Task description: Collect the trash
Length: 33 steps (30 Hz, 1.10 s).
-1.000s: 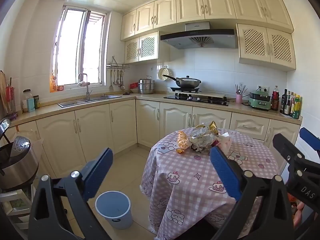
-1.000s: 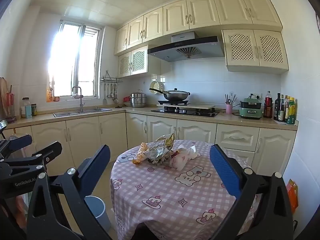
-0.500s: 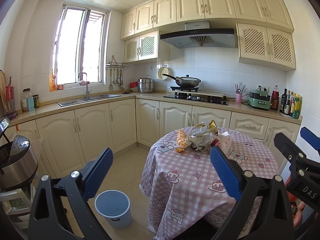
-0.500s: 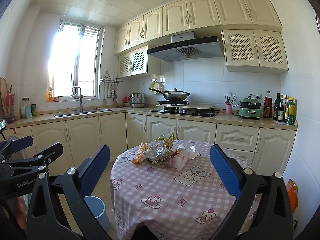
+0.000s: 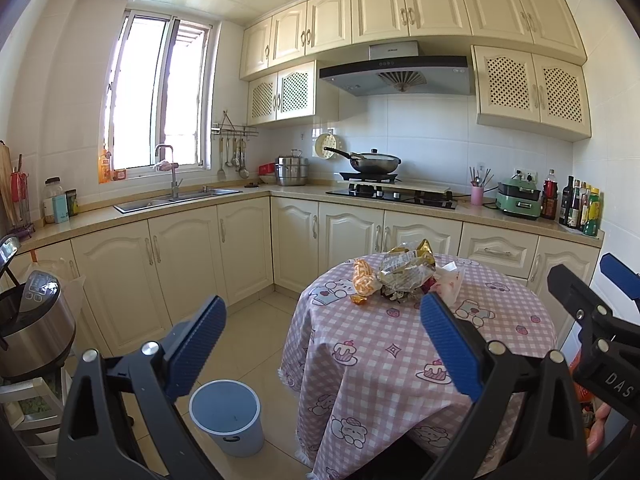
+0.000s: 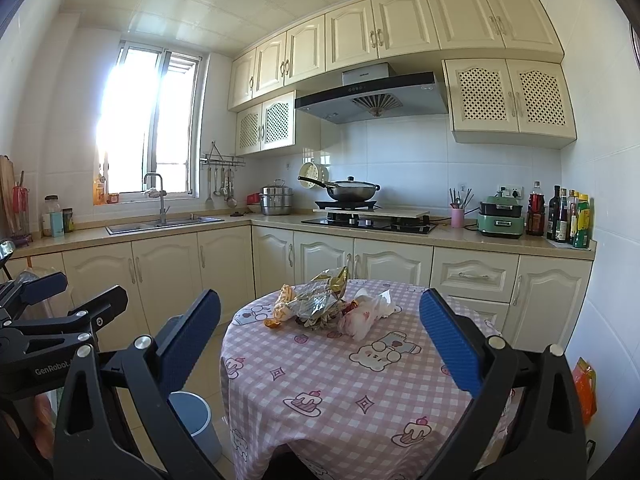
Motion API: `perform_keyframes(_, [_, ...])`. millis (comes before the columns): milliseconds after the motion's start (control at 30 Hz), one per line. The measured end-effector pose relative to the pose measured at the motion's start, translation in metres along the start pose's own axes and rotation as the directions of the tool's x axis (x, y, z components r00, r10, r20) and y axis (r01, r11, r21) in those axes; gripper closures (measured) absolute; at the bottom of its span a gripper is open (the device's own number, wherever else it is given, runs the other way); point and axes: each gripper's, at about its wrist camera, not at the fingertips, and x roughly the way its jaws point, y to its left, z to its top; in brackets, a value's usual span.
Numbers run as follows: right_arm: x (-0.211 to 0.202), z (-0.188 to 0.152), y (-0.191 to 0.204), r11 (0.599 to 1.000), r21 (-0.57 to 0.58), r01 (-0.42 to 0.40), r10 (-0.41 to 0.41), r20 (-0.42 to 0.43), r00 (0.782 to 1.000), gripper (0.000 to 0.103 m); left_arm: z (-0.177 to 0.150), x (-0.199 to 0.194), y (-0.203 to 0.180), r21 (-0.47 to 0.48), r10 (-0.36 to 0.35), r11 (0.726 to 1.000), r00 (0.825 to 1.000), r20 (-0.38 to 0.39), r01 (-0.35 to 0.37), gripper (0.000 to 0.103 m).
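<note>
A home kitchen

Cream cabinets (image 5: 180,264) run along 2 walls under a stone worktop (image 6: 460,236) with a sink (image 5: 176,200), a gas hob (image 5: 392,196) carrying a wok (image 5: 374,164), a range hood (image 6: 372,96), sauce bottles (image 6: 568,216) and hanging utensils (image 5: 234,156).

One round counter (image 6: 360,392) carries a single heap of wrappers (image 6: 328,306), in which at least four pieces can be told apart: one orange, one silver, one gold, one white. One blue bin (image 5: 226,414) stands on the floor. Behind are one wok (image 5: 374,164), one steel pot (image 5: 292,170) and one pink cup (image 5: 477,195).
</note>
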Motion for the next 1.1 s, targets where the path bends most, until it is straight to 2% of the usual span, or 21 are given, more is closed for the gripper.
perform_keyframes(1100, [0.0047, -0.0004, 0.0044, 1.000, -0.010, -0.016, 0.016, -0.009, 1.000, 0.007, -0.0036, 0.0030, -0.0026, 0.001, 0.003, 1.000, 1.000, -0.002, -0.003, 0.007])
